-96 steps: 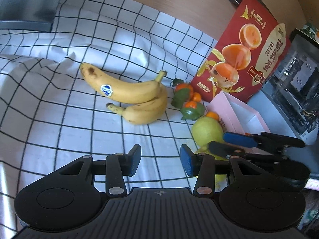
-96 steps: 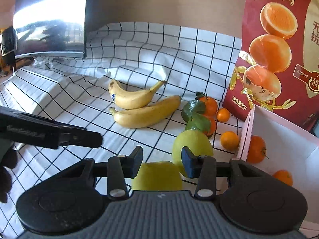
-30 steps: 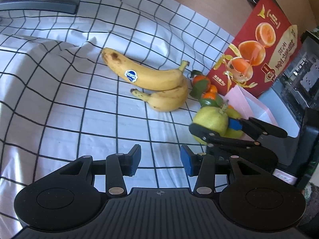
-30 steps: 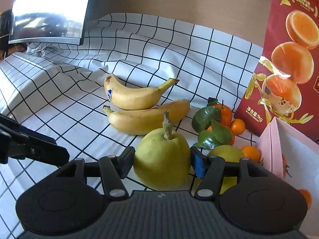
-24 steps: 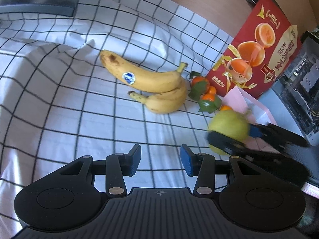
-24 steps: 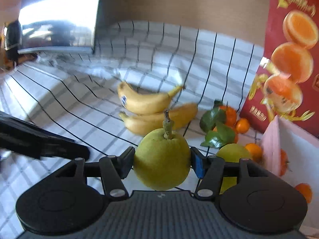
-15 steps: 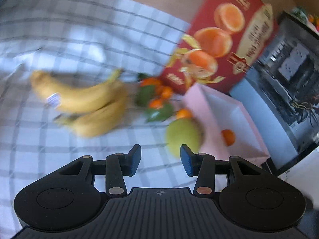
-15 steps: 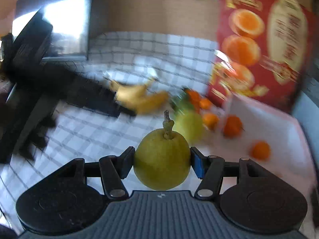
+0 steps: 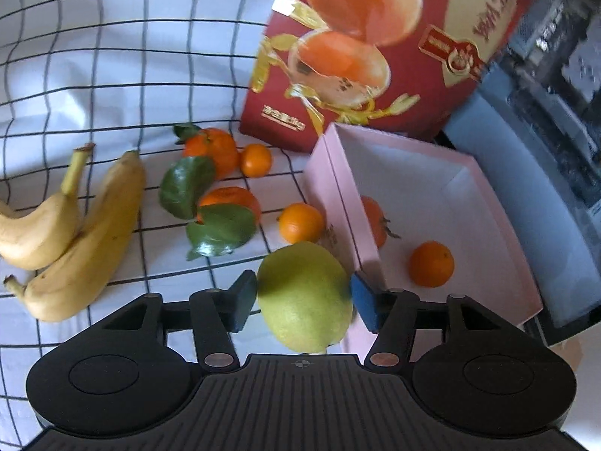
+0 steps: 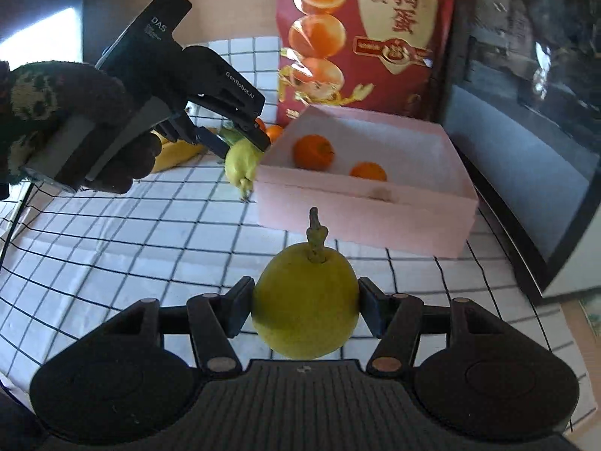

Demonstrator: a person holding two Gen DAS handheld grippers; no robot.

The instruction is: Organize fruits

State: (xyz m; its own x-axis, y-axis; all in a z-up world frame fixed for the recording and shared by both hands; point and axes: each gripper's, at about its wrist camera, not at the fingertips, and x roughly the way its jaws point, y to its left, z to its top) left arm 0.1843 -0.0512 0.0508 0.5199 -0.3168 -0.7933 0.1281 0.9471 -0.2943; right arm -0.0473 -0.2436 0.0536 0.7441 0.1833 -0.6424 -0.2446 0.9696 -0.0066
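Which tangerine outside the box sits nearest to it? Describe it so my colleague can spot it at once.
Find the pink box in front of the tall red bag. Just outside its left wall, on the checked cloth, lies a small leafless tangerine, beyond the pear between the left gripper fingers. The leafy tangerines lie farther left.

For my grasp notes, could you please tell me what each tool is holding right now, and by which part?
The right tool grips a pear across its widest part, stem up. The left tool straddles a second pear at its middle; whether it is clamped cannot be told.
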